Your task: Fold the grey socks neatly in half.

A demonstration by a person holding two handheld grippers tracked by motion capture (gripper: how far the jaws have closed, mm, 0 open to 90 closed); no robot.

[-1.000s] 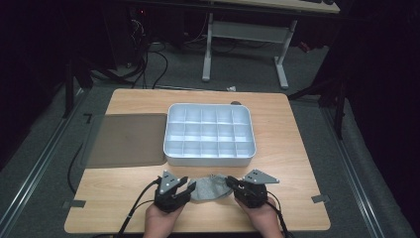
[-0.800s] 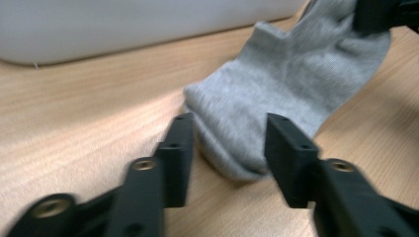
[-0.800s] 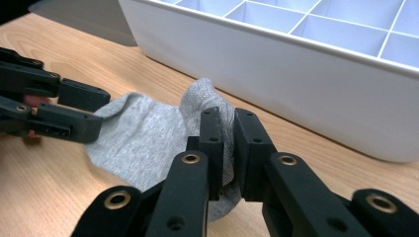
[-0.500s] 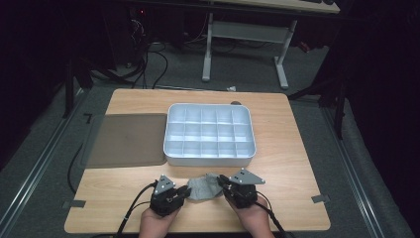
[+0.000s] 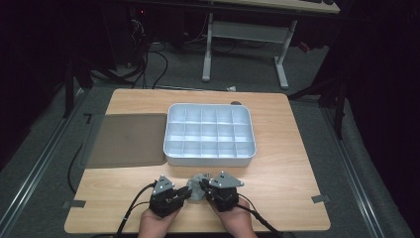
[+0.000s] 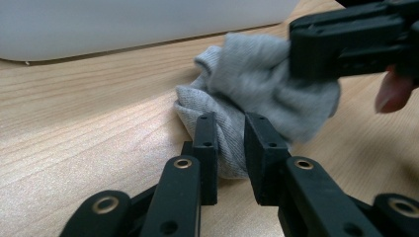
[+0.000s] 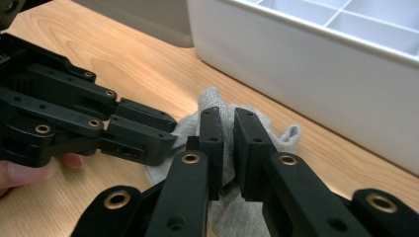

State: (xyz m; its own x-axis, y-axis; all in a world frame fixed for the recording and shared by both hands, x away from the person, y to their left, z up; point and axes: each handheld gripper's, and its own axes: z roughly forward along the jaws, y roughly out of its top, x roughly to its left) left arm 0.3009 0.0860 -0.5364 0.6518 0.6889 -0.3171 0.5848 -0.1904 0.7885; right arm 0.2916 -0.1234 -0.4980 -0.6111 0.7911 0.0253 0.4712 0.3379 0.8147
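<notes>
A grey knitted cloth (image 5: pixel 197 186) lies bunched on the wooden table (image 5: pixel 277 173) near its front edge, in front of the white compartment tray (image 5: pixel 210 157). My left gripper (image 6: pixel 230 123) grips the cloth's (image 6: pixel 267 84) near fold; its jaws have just been closing on it and then eased a little, with the fabric still pinched between the pads. My right gripper (image 7: pixel 228 116) is shut on the other end of the cloth (image 7: pixel 284 136). In the high view the left gripper (image 5: pixel 185 193) and the right gripper (image 5: pixel 204 191) sit close together, jaws facing each other.
The tray's white wall (image 7: pixel 296 64) stands just beyond the cloth, its compartments bare. A dark grey mat (image 5: pixel 126 141) lies left of the tray. A hand holds each gripper at the table's front edge. Dark floor, cables and a desk frame lie beyond the table.
The right gripper has moved left toward the left gripper, and the cloth that lay spread between them is now bunched up. The left jaws have closed on the cloth.
</notes>
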